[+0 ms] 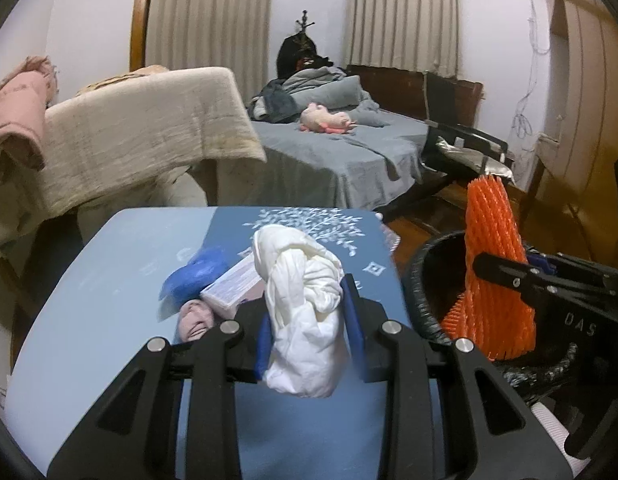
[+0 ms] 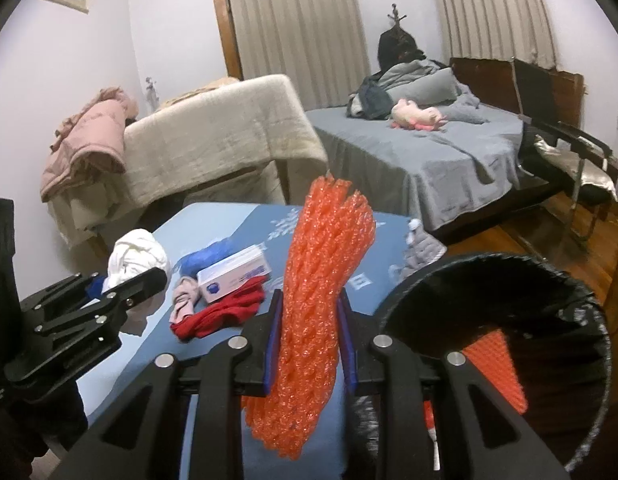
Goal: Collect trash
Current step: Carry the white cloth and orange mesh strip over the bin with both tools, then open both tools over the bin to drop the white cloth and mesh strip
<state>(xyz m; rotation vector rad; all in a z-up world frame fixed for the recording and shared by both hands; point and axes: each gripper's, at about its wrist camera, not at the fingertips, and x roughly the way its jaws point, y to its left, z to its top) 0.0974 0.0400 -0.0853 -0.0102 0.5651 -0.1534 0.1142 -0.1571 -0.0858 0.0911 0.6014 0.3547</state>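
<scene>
My left gripper (image 1: 311,330) is shut on a crumpled white plastic bag (image 1: 305,304), held up above the blue patterned table (image 1: 109,280). My right gripper (image 2: 311,340) is shut on an orange foam net sleeve (image 2: 321,300), which stands upright between the pads. In the left wrist view the same orange foam net sleeve (image 1: 495,276) hangs over the black-lined trash bin (image 1: 425,304). The black-lined trash bin (image 2: 589,360) sits just right of the table and holds an orange net inside. The white plastic bag (image 2: 135,260) shows at the left of the right wrist view.
On the table lie a blue wad (image 1: 197,276), a white and blue box (image 2: 233,272), a pink cloth (image 2: 185,298) and a red cloth (image 2: 225,314). Behind are a blanket-draped couch (image 2: 217,140), a grey bed (image 2: 429,152) and a chair (image 2: 569,160).
</scene>
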